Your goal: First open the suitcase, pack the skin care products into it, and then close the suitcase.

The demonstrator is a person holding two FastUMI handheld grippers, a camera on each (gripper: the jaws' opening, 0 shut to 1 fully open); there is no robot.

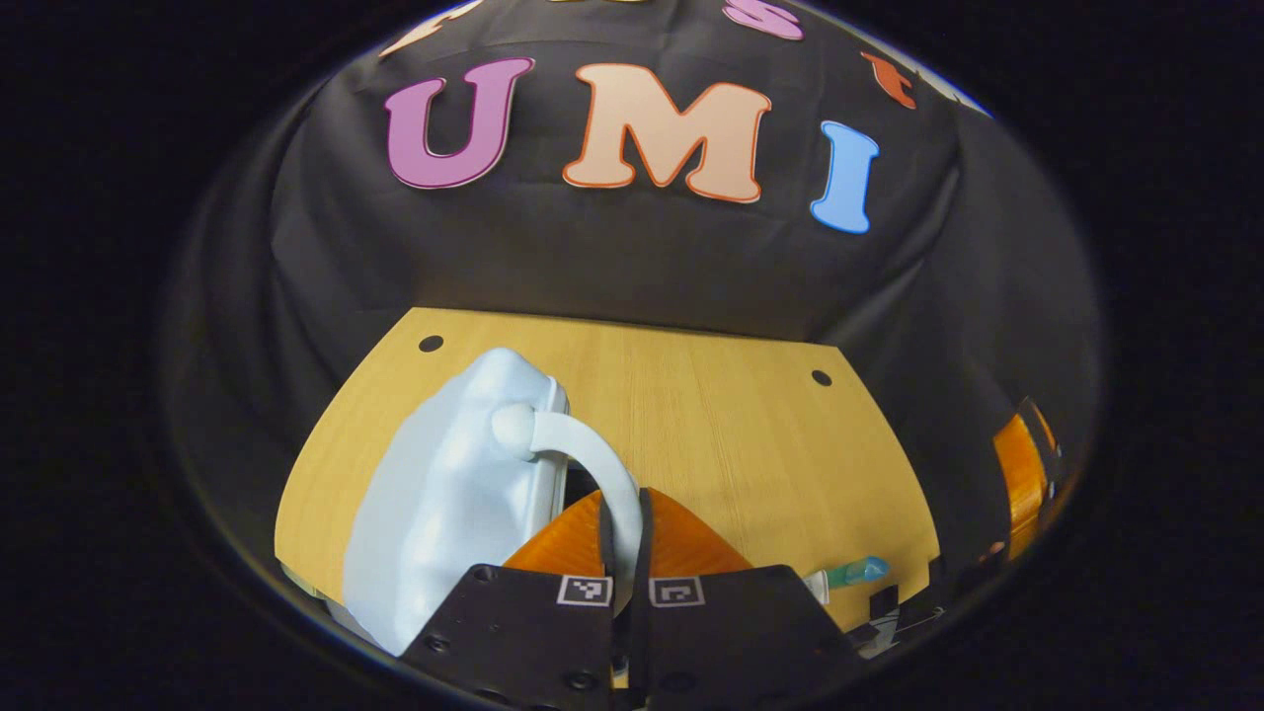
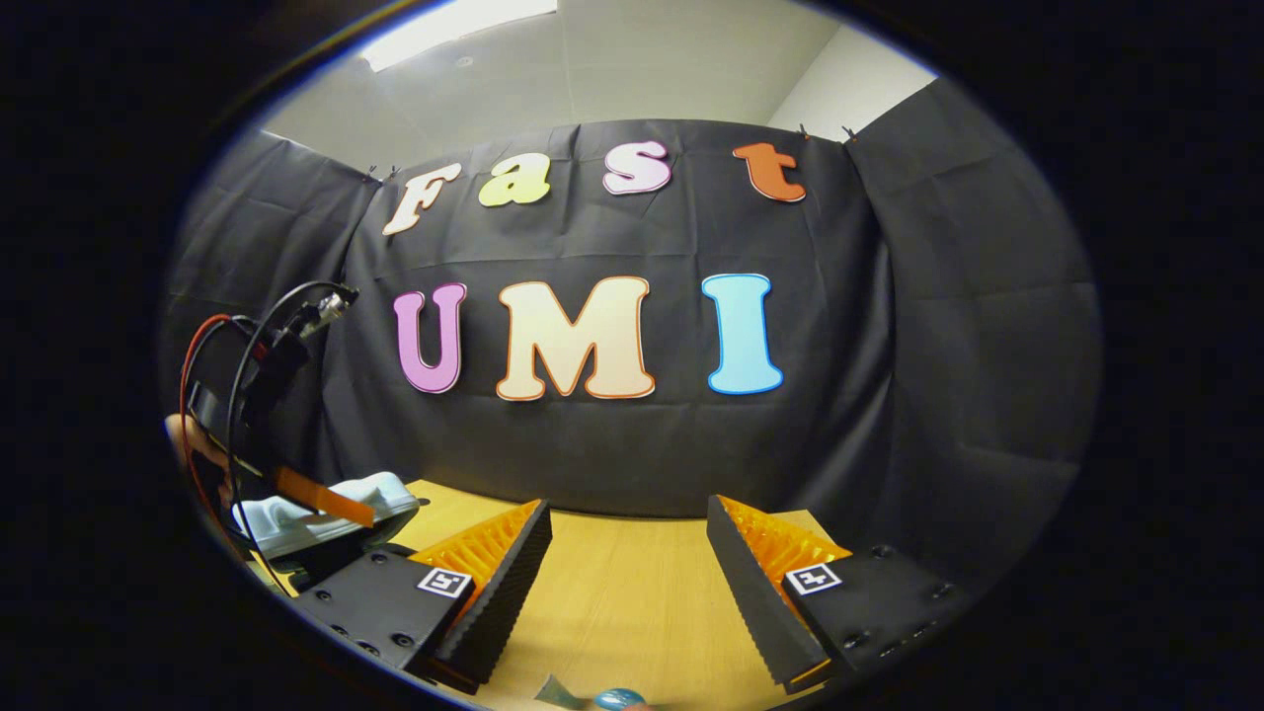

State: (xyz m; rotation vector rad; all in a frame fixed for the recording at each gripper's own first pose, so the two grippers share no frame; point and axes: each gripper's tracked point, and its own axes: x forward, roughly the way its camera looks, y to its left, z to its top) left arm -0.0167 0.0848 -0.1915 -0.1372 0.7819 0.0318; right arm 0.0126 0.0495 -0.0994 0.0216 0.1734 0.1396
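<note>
Now, a wooden tabletop (image 1: pixel 711 425) stands against a black cloth wall (image 1: pixel 632 267). Near the tabletop's left edge lies a pale blue suitcase (image 1: pixel 444 494), shaped like a soft shell, with a curved white handle (image 1: pixel 592 464) arching off its right side. The left gripper (image 1: pixel 624 533) sits directly at that handle, its two fingers drawn together with the handle's loop pinched between them. In the right gripper view the same suitcase (image 2: pixel 326 513) shows low at the far left, with a hand (image 2: pixel 188 444) and cables behind it. The right gripper (image 2: pixel 629 563) hovers over bare wood, well apart from the suitcase, jaws spread wide and holding nothing. A small teal skincare tube (image 1: pixel 854 571) lies near the tabletop's front right edge.
</note>
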